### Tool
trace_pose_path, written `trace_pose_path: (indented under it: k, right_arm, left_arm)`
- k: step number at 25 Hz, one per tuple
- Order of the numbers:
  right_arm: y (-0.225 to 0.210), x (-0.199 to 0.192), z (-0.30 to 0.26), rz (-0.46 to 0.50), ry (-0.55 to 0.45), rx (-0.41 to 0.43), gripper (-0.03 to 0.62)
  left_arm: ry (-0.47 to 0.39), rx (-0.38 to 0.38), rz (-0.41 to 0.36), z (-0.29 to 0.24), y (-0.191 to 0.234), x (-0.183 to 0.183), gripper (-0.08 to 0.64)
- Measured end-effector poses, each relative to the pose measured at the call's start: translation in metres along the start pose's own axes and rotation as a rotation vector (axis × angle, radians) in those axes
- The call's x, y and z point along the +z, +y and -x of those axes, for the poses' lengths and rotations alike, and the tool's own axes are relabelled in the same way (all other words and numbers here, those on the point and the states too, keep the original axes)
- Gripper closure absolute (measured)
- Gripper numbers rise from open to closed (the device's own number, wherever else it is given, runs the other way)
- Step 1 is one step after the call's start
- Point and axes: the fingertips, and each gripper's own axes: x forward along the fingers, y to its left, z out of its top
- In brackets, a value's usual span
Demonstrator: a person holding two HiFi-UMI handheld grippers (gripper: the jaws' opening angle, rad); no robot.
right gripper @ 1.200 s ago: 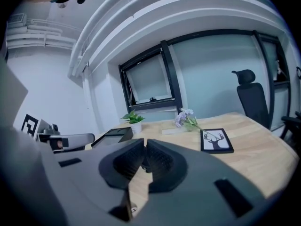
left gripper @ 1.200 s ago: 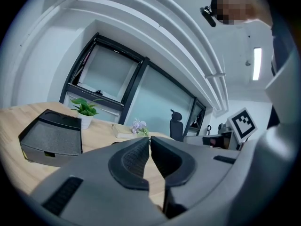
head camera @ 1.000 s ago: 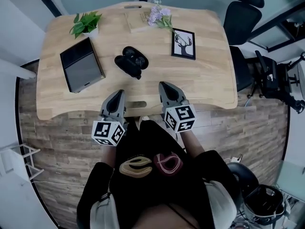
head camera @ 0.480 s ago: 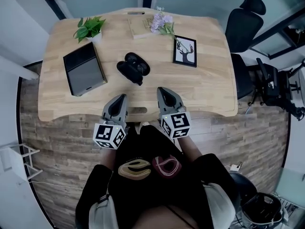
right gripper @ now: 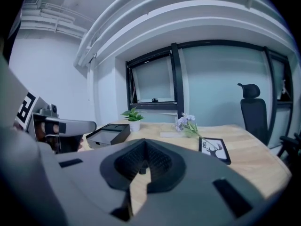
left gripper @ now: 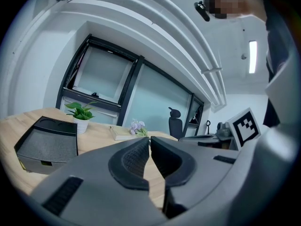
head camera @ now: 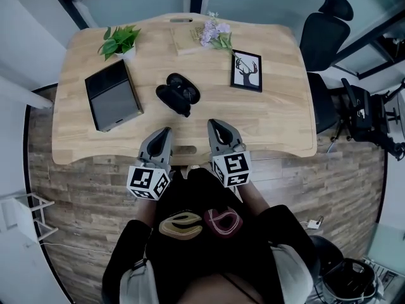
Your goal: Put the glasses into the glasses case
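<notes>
Wood desk [head camera: 278,125] edge: L gripper [head camera: 166,132], R gripper [head camera: 215,125] parallel, both closed.

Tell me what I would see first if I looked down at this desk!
The left gripper and right gripper, each wearing a black-and-white marker cube, poke over the near edge of the wooden desk, both shut and empty. Just beyond them, mid-desk, sits the black glasses case. Farther back are a deer picture on the right and a potted plant at the left corner.
</notes>
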Motion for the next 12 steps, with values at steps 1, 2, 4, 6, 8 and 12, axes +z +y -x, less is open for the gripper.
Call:
trace_pose_path:
  k: [1,2,4,6,8,12]
  right_arm:
    - [-0.0005,0.0003,-0.0003,0.003,-0.001,0.0,0.583]
    - [-0.0009,0.0011,-0.0005,0.004,-0.003,0.0,0.583]
    - [-0.0014,0.0027,-0.0008,0.006,-0.007,-0.002,0.581]
    - [-0.0025,0.0029,-0.0013,0.006,-0.004,-0.007,0.581]
    - [-0.0037,0.0027,-0.0014,0.006,-0.004,-0.011,0.583]
    - [-0.0035,0.0042,-0.0006,0.011,-0.011,-0.013,0.583]
  left_arm:
    - [0.0,-0.002,-0.003,-0.0009,-0.0005,0.0001,0.535]
    - [-0.001,-0.003,-0.006,-0.0017,-0.0008,0.0004,0.535]
    - [-0.004,-0.004,-0.009,-0.0028,-0.001,0.0021,0.535]
    - [-0.006,-0.006,-0.011,-0.0038,-0.0013,0.0035,0.535]
    - [-0.005,-0.009,-0.013,-0.0046,-0.0018,0.0038,0.535]
    - [-0.005,-0.013,-0.02,-0.0047,-0.0026,0.0041,0.535]
